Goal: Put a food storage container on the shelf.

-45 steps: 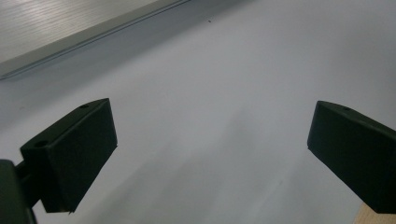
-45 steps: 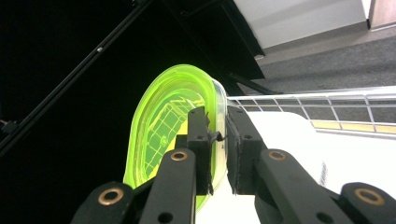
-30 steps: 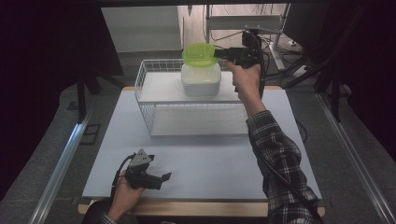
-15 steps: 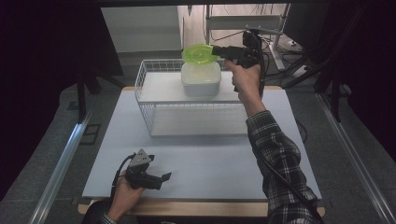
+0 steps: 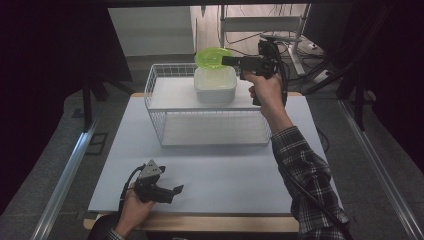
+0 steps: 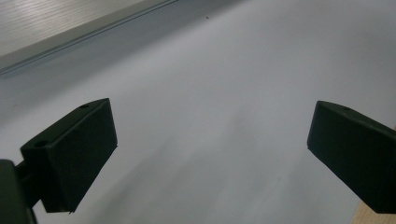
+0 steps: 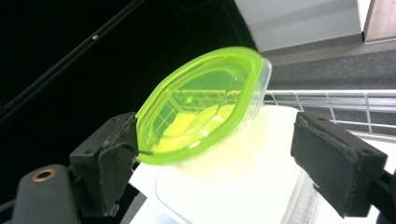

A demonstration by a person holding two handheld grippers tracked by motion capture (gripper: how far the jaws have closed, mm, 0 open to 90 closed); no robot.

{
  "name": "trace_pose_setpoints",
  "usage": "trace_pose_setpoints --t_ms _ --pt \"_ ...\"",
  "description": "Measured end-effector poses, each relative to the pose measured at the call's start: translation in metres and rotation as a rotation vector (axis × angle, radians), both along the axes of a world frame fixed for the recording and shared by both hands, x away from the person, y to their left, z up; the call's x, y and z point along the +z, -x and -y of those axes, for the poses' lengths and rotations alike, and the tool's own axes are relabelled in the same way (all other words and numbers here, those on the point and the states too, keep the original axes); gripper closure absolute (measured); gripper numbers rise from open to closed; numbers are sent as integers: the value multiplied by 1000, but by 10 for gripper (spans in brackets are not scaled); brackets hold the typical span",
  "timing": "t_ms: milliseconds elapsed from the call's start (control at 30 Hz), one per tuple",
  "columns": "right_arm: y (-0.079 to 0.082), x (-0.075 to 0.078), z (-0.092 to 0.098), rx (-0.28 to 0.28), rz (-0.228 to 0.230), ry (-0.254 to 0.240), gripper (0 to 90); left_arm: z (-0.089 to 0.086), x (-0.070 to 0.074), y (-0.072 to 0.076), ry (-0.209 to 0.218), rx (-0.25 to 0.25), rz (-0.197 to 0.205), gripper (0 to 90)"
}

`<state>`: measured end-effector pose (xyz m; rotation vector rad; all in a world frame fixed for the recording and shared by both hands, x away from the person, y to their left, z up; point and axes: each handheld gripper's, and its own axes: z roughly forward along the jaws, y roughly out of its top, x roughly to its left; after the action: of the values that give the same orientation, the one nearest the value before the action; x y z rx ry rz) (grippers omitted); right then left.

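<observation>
- The green lid (image 7: 201,105) now sits tilted over the white container (image 5: 215,85), its far edge dropped toward the rim where a second ago it was held higher and flatter.
- My right tongs (image 5: 235,61) have opened; in the right gripper view the jaws stand wide apart, one just touching the lid's edge. I judge the lid released, not yet seated.
- The container stands in the wire basket (image 5: 165,107).
- Near me, well away from the container, my left tongs (image 5: 172,191) rest agape on the surface (image 5: 225,170).
</observation>
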<state>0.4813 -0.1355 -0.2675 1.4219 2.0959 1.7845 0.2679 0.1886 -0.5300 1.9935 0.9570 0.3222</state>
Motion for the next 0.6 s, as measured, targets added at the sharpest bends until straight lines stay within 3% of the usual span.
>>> trace_pose_setpoints --t_ms 233,600 --pt "11 -7 10 38 14 -2 116 0 0 0 2 -3 -1 13" --pt "30 -21 23 75 60 66 101 0 0 0 6 -10 1 13"
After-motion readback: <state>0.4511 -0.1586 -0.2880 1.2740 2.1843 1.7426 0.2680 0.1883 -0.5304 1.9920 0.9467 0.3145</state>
